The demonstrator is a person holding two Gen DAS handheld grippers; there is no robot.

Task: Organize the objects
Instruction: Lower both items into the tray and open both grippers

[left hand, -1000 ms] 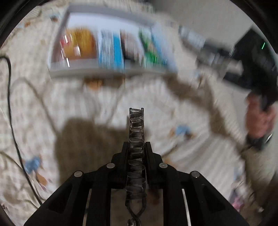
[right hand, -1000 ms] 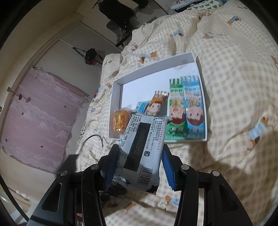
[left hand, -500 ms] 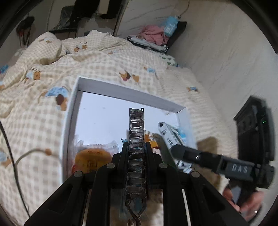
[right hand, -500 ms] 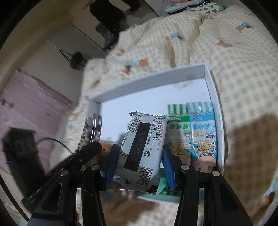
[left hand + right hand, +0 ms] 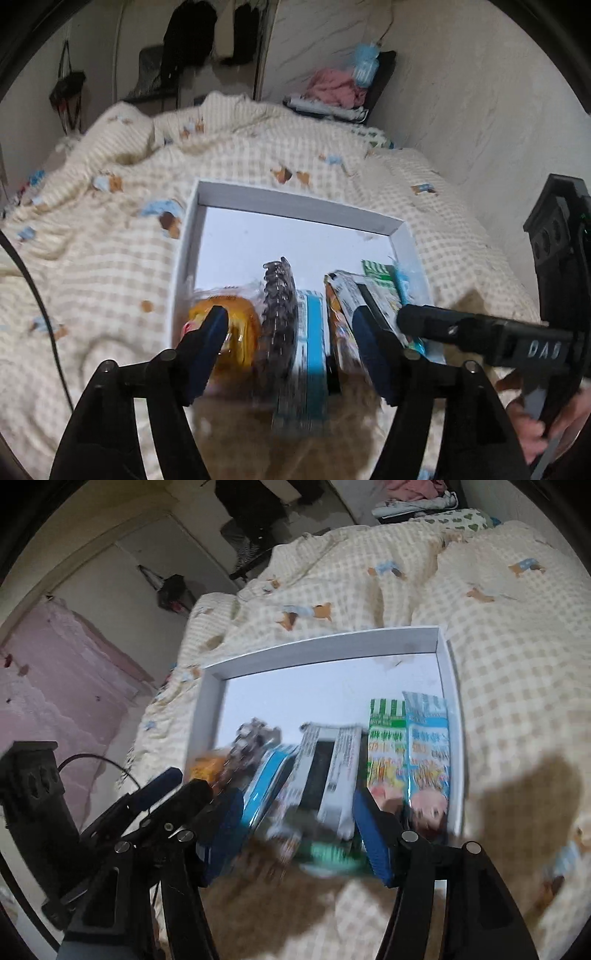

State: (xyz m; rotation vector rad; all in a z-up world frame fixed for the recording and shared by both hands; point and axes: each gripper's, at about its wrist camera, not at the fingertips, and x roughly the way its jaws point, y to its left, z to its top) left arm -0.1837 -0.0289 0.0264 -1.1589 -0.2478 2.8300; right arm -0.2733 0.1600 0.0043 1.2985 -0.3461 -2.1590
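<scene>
Left wrist view shows a release: left tool (image 5: 291, 321), clamped flat on a clear ridged clip (image 5: 279, 295) a second ago, now opening, blue pads (image 5: 207, 343) well clear on either side. Clip dropping, blurred, into the white tray (image 5: 295, 203), between an orange packet (image 5: 240, 325) and a blue packet (image 5: 314, 325).

Same on the other side: right tool (image 5: 295, 805), gripping a grey-white packet (image 5: 332, 768) half a second ago, now spreading too. Packet lies between the jaws, apparently free of the pads, and rests in the tray just beside the green packet (image 5: 386, 738) and the light-blue packet (image 5: 428, 738).

Meaning for the task, as a judgement: two more items delivered into the near row of the tray on the bed cover (image 5: 110, 258); both tools free for a further item, if any remains outside.

Writing: "DAS" legible on the right tool's body in the left view. Large printed characters and cartoon faces on the green and light-blue packets, too smeared to read. Fine print on the grey-white packet, unreadable.
</scene>
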